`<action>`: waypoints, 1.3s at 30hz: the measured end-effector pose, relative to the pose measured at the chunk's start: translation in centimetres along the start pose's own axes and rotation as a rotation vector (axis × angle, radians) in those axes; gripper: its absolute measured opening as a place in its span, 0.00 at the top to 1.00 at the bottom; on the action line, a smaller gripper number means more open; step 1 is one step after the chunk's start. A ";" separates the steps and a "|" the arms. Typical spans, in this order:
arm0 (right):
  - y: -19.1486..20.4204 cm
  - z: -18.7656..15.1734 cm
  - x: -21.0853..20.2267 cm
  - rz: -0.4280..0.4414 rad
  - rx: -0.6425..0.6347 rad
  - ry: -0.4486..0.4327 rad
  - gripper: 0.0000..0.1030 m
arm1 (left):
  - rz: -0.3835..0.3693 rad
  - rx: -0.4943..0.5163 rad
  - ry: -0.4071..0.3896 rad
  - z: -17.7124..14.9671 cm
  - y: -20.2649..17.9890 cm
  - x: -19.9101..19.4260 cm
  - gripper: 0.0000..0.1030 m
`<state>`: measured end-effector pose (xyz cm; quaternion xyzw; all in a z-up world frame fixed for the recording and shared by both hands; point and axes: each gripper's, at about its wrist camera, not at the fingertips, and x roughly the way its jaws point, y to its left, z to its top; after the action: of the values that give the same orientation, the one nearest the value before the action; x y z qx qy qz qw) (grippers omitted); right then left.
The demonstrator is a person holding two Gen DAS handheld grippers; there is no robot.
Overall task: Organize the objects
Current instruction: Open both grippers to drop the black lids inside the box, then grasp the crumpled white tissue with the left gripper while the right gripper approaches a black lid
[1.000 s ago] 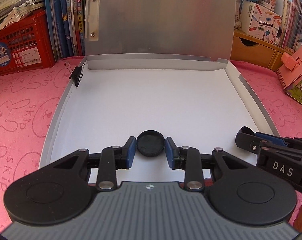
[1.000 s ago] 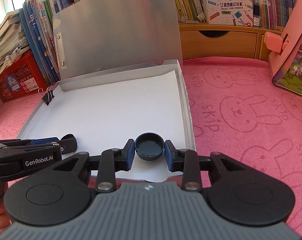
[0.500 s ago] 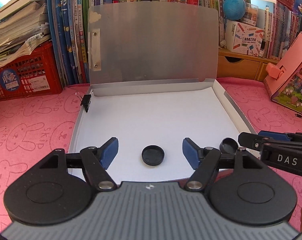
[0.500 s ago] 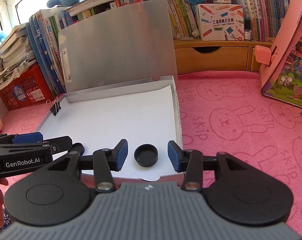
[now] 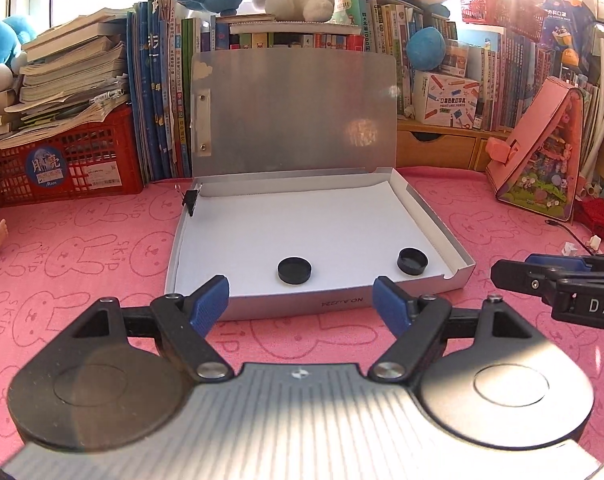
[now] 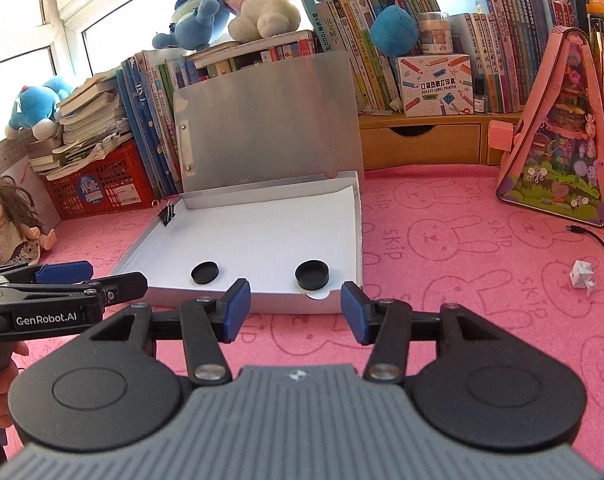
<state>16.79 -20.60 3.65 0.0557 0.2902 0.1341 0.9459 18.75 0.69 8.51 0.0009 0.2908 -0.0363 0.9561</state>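
2 black caps [image 5: 294, 270] in open file box [image 5: 457, 258], hand-held grippers [image 5: 301, 300] empty

The left gripper [image 5: 300, 304] points forward and somewhat downward, its blue-padded jaws spread wide with nothing between them; they have just been opening. The right gripper [image 6: 294, 310] is held alongside at a similar tilt, its jaws parted less widely, also just opening and gripping nothing. In the right wrist view, fingers [image 6: 0, 396] of the person's left hand wrap the left gripper's handle.
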 end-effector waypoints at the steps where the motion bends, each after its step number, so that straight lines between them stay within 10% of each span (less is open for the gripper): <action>1: 0.3 -0.3 -0.5 -0.001 -0.012 -0.007 0.36 | -0.002 0.000 -0.003 -0.2 0.0 -0.4 0.19; 39: 1.9 -12.2 -7.5 -0.068 -0.123 -0.013 0.29 | 0.020 -0.020 -0.118 -16.7 3.6 -10.7 0.08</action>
<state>3.51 -20.54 -2.08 -0.0116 0.2767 0.1192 0.9535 0.84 5.42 0.55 -0.0079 0.2341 -0.0237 0.9719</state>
